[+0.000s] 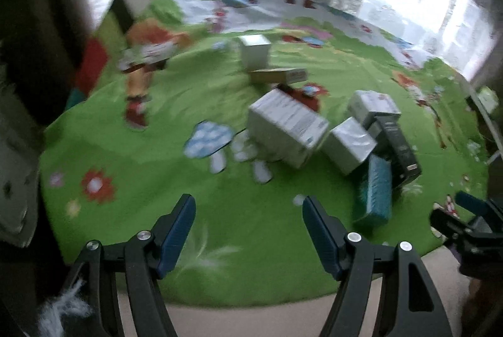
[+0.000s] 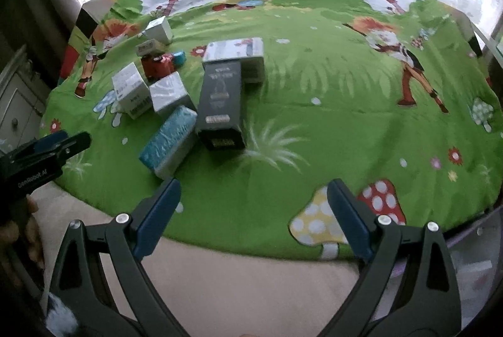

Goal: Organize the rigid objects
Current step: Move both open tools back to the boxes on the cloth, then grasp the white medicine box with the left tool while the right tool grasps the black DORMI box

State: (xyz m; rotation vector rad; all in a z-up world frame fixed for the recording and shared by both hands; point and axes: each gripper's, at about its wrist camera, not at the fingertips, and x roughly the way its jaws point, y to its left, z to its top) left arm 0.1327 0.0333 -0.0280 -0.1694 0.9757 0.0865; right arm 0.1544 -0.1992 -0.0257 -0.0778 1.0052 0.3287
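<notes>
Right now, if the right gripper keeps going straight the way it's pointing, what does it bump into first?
Probably just the green play mat. The right gripper has open, empty jaws aimed at bare grass beside the black box and the teal box, which sit slightly left of its line. Depth is hard to judge.

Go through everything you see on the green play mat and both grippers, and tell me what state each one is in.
Left gripper: open, empty.
Right gripper: open, empty.
Tall black carton: lying flat, far end against the wide grey box.
Teal textured box: lying on its side, closed.
Wide grey box: upright, closed.
Large white printed box: tilted, leaning.
Small silver cube box: upright, apart from the pile.
Green cartoon play mat: spread flat.
</notes>
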